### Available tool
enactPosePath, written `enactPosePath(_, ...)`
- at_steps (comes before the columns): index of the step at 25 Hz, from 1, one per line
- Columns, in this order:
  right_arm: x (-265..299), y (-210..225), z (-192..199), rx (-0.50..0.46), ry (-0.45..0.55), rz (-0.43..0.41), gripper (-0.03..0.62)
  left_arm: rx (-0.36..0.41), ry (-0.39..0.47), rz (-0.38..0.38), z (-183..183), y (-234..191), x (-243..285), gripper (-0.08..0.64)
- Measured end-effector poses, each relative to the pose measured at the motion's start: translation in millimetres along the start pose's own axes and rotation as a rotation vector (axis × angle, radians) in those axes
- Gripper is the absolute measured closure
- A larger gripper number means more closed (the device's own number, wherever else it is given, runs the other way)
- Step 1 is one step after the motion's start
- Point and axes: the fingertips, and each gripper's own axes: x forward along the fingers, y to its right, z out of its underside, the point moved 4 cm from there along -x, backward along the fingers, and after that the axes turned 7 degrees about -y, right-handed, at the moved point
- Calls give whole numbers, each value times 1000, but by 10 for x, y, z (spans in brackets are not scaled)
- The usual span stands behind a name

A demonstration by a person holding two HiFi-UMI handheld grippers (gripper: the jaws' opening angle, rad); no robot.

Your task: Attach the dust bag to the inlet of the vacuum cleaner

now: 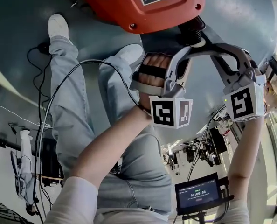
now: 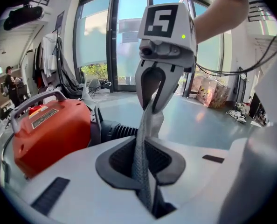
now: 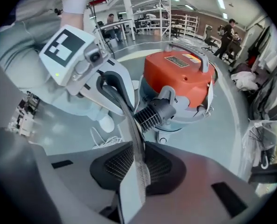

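left gripper [image 2: 143, 164]: jaws nearly together, pads pinching a thin edge of the grey dust bag [image 2: 150, 120]. right gripper [image 3: 136, 164]: jaws likewise close together, clamped on the same woven grey fabric. each gripper view shows the other gripper at the far end of the strip, so the dust bag is drawn taut between the two, held on edge in the air. the vacuum cleaner [image 3: 180, 73], with a red body and a grey carrying handle on top, stands on the grey floor [image 3: 231, 125] just beyond the grippers. its black ribbed inlet [image 3: 150, 115] juts out toward them. in the right gripper view the strip of bag crosses just in front of the inlet's mouth; in the left gripper view the inlet lies to the left of the strip. contact between bag and inlet cannot be determined. in the head view both grippers' tips converge just below the inlet, the person's legs [image 1: 78, 125] and white shoes [image 1: 58, 26] beneath them.
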Motion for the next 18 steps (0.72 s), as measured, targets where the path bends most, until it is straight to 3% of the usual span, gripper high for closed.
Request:
enactPosePath(3,-274,59,36,-47,47,-88,541,-51,-15,7,19,-22,37,528)
enactPosePath(6,-459,283,-27,-104,62,-2,543,-68,-20,7,21,-21,58,528)
enactPosePath(8,-370,373,-48,-230,3,48,543,-67,-21,4,29,-28,57,528)
enactPosePath(11,-140,332,-62,-421,-75,-1,543,-61,-20,10,10,-32,46,528)
enactPosePath(18,172,199,-162,-624,-168,4,545,-26,-21,6,-2,-27,63,528)
